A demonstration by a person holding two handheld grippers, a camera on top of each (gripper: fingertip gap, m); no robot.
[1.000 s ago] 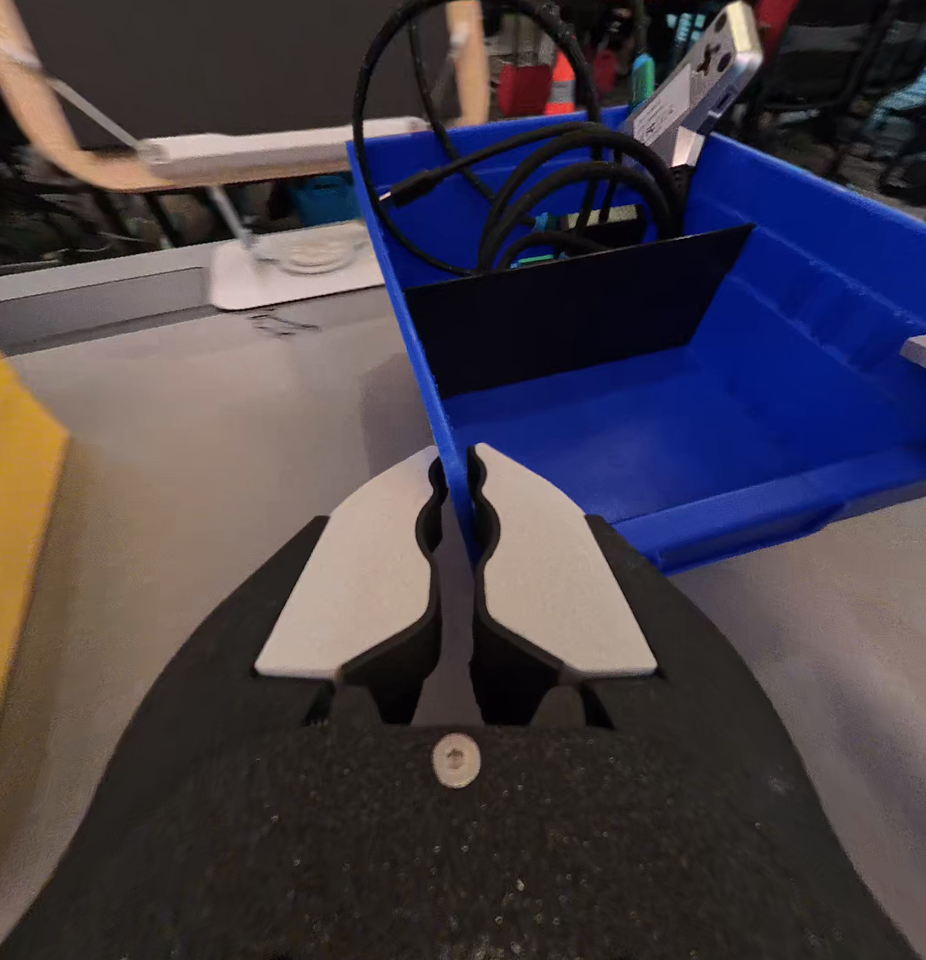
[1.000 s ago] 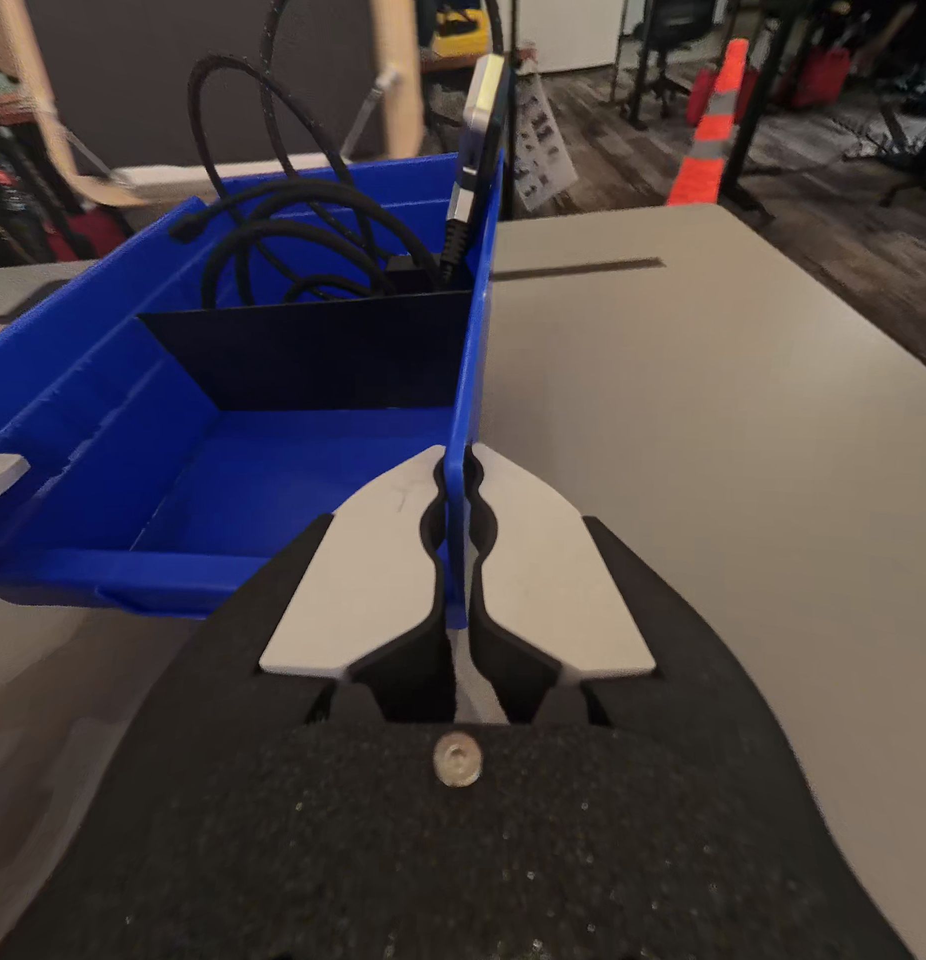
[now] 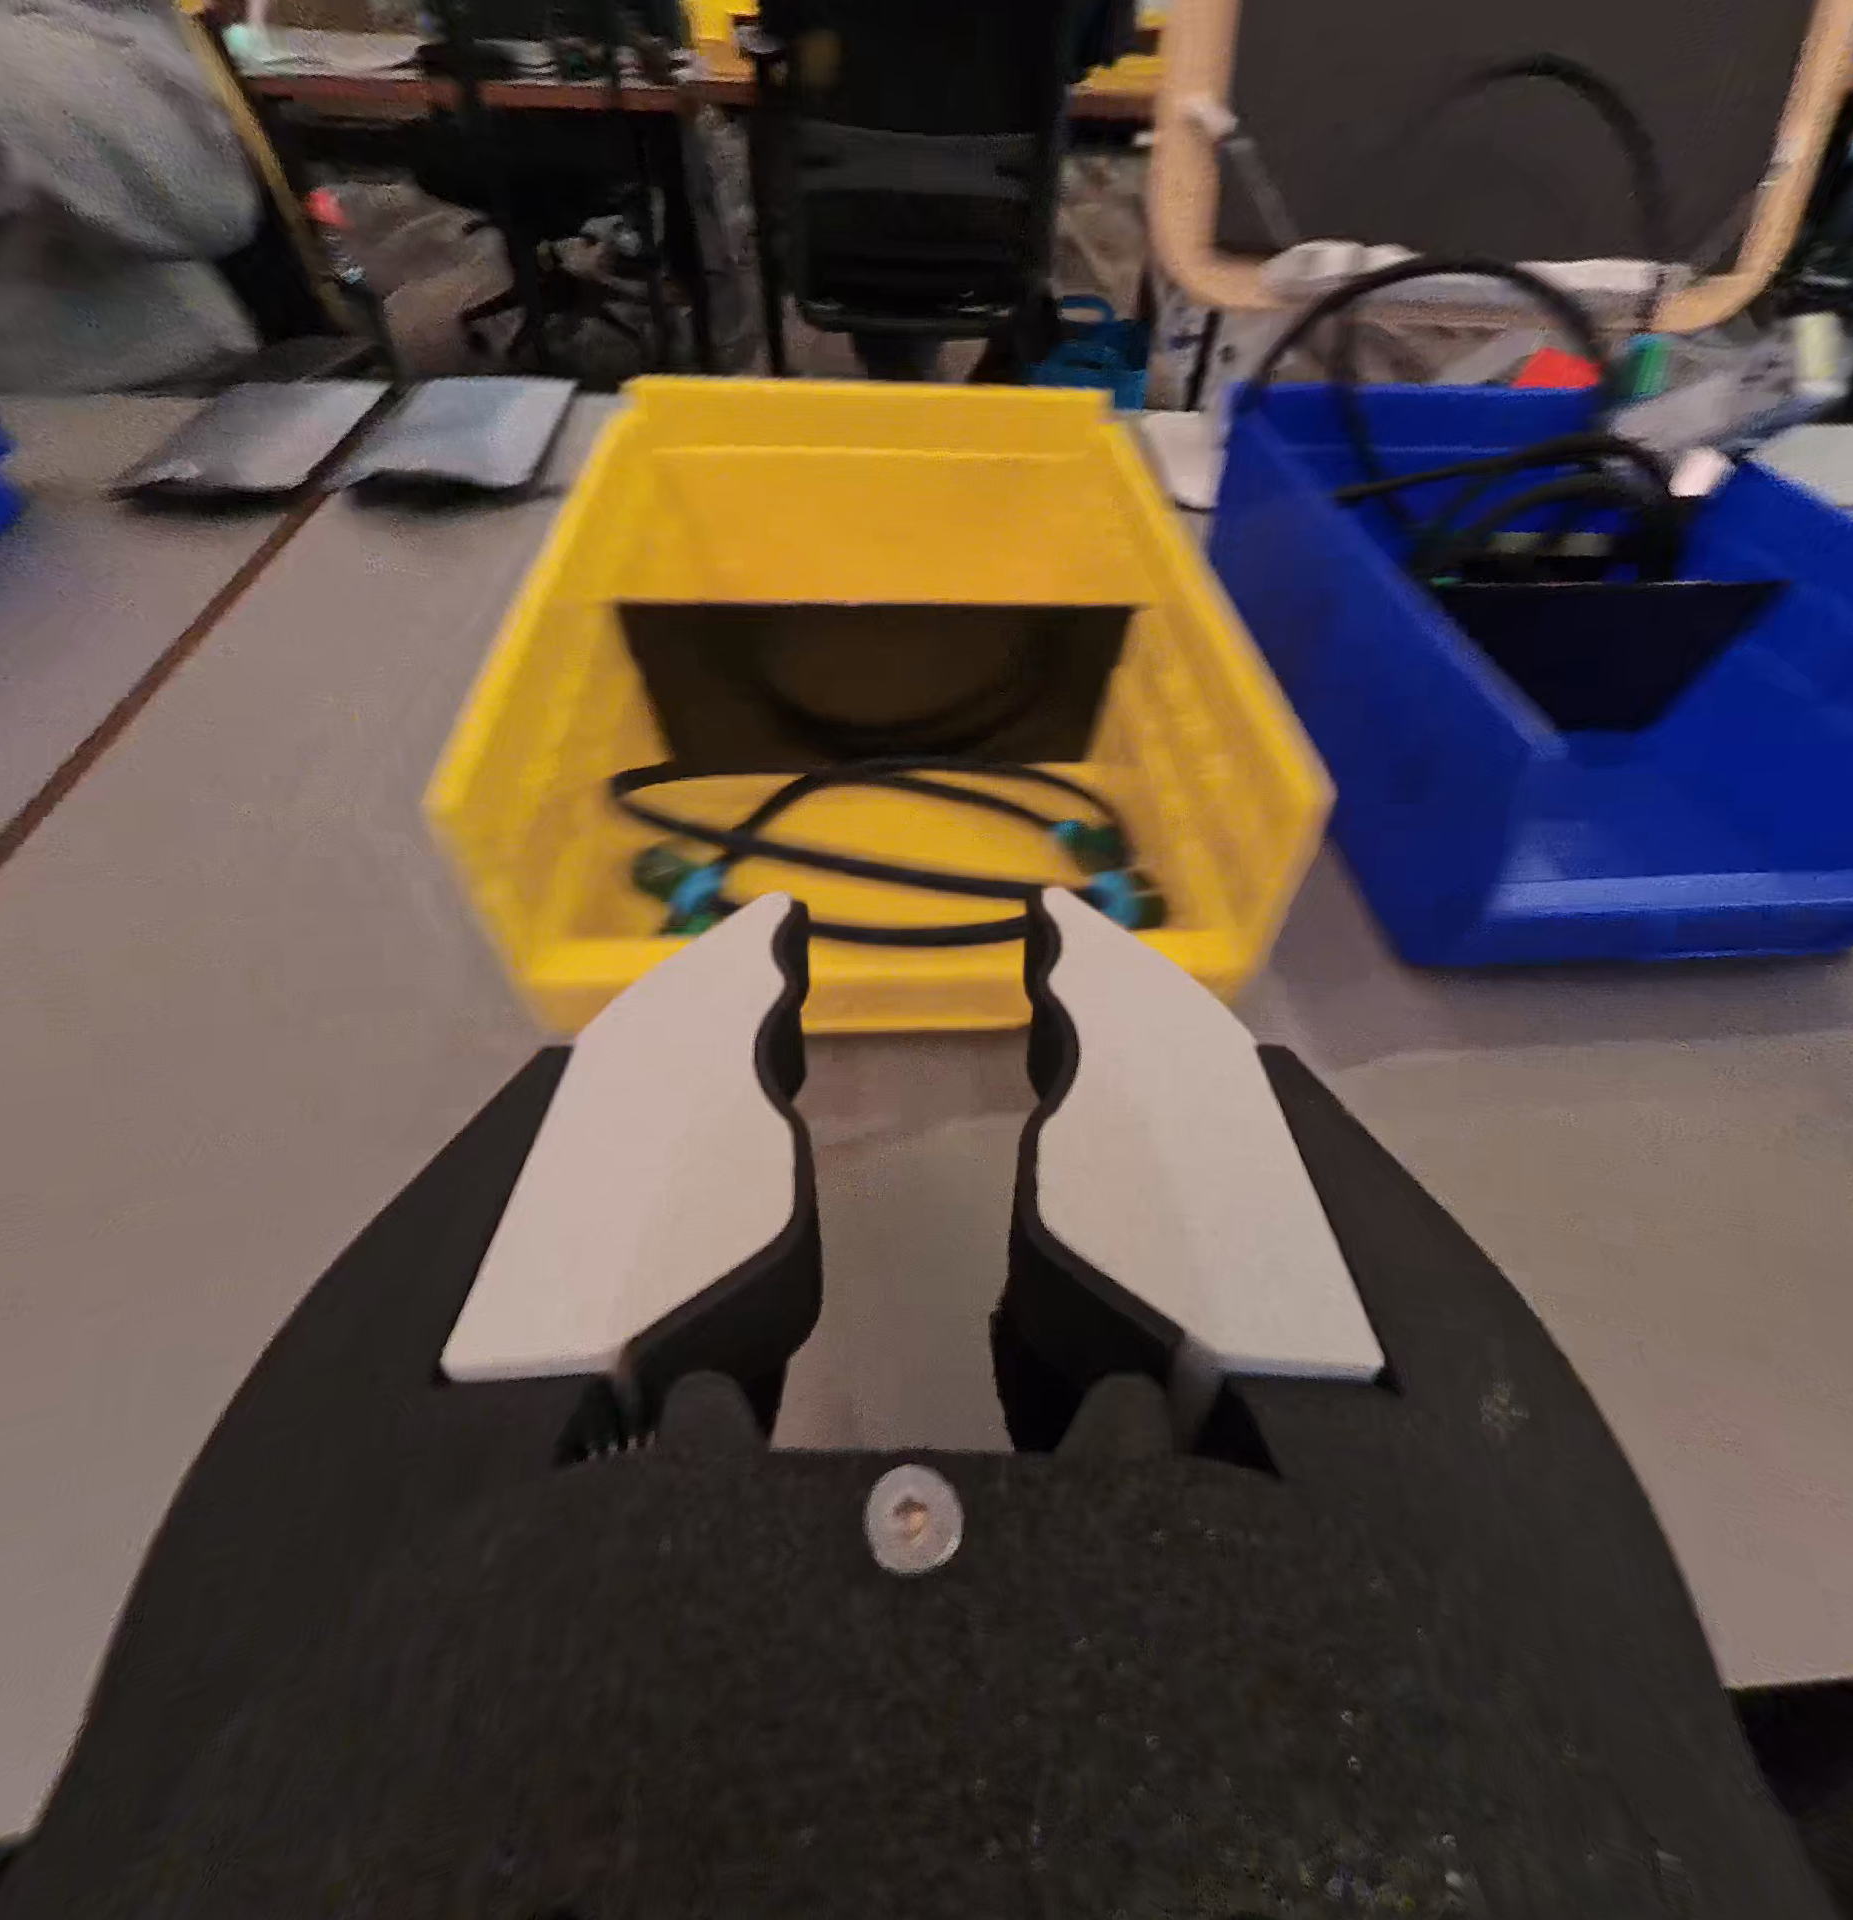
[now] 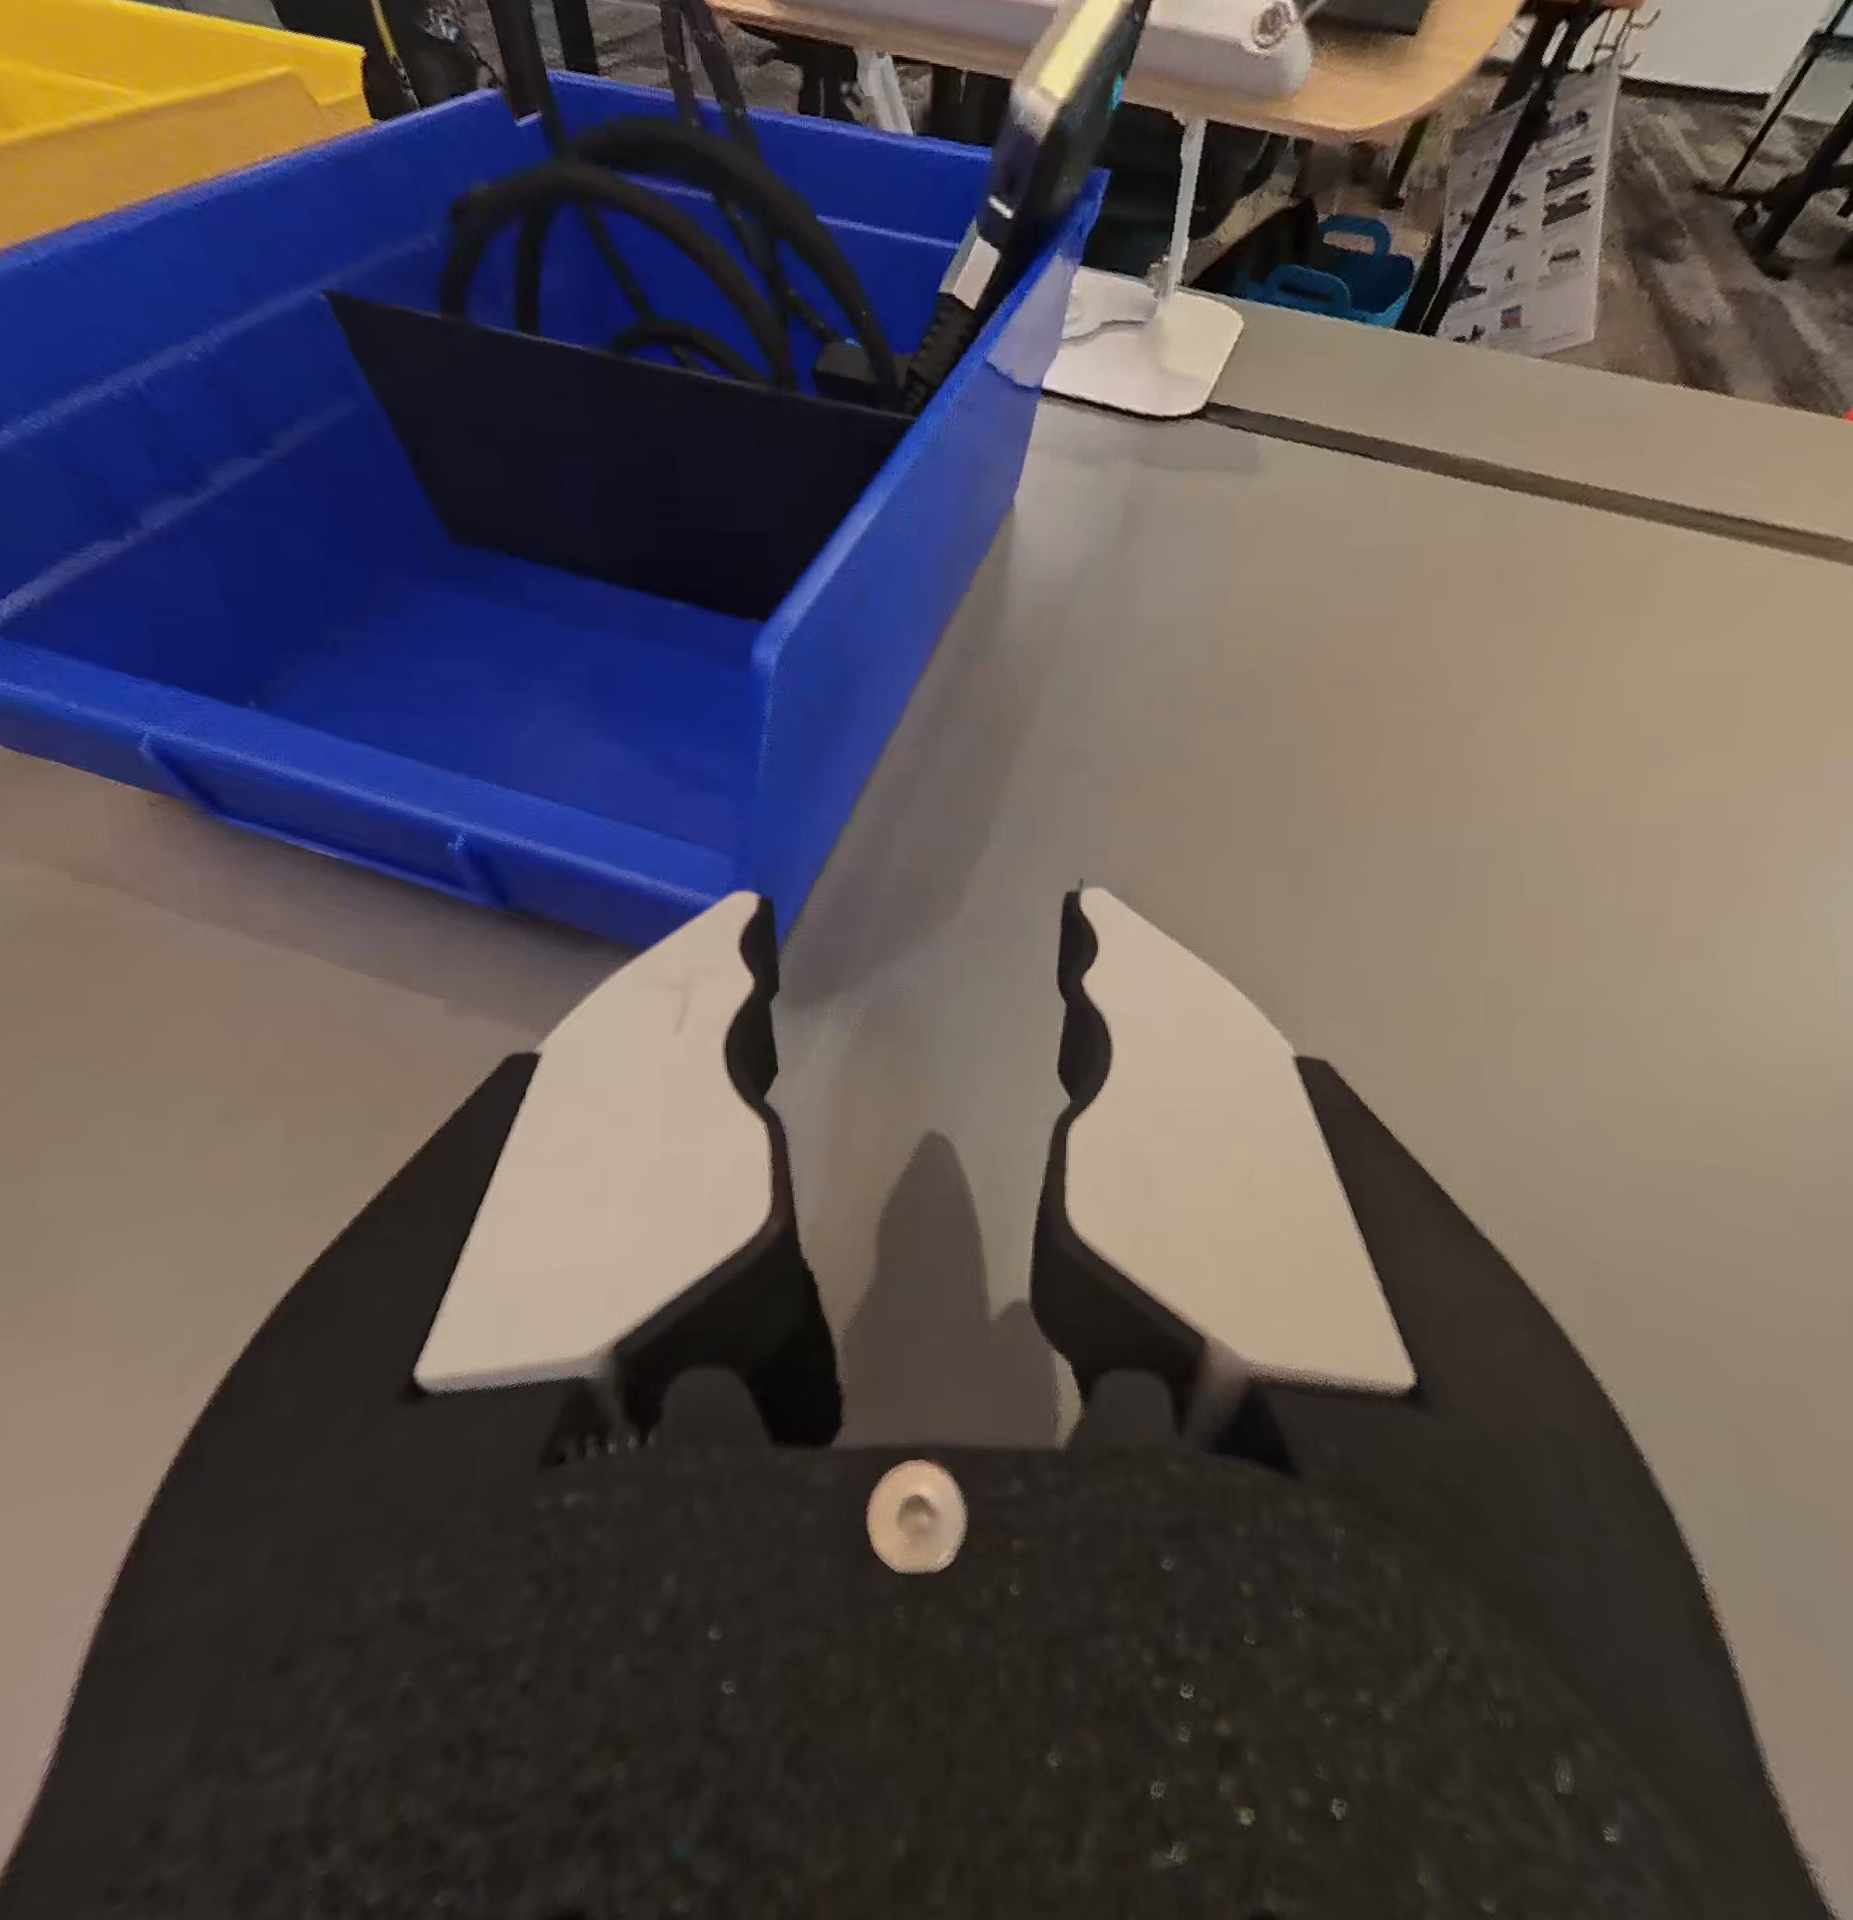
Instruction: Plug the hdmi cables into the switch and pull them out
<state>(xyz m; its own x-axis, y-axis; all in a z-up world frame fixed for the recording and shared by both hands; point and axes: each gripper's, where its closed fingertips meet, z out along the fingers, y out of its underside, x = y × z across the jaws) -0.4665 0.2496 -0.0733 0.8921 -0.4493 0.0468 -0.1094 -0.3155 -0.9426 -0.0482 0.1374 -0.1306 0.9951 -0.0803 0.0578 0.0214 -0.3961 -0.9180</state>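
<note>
A yellow bin [image 3: 1192,727] stands straight ahead in the left wrist view. In its front part lies a coiled black cable [image 3: 870,821] with teal-blue plugs [image 3: 1109,883]. My left gripper [image 3: 917,920] is open and empty, just short of the bin's front lip. To its right stands a blue bin [image 3: 1369,665] with black cables [image 3: 1524,488] behind a dark divider. In the right wrist view the same blue bin [image 4: 880,582] is at the upper left, with black cables [image 4: 683,239] in its back part. My right gripper [image 4: 917,909] is open and empty over the grey table, beside the bin's right front corner.
A slim grey device [image 4: 1067,94] leans at the blue bin's back right corner. A white lamp base [image 4: 1140,353] stands behind it. Dark flat pouches [image 3: 361,436] lie at the far left of the grey table [image 4: 1421,779]. Chairs and clutter stand beyond. The left gripper's tips are roughly 40 centimetres from the right gripper's.
Both grippers let go of the blue bin's side walls and opened. The left one swung left to face the yellow bin. The right one drew back to the bin's right front corner.
</note>
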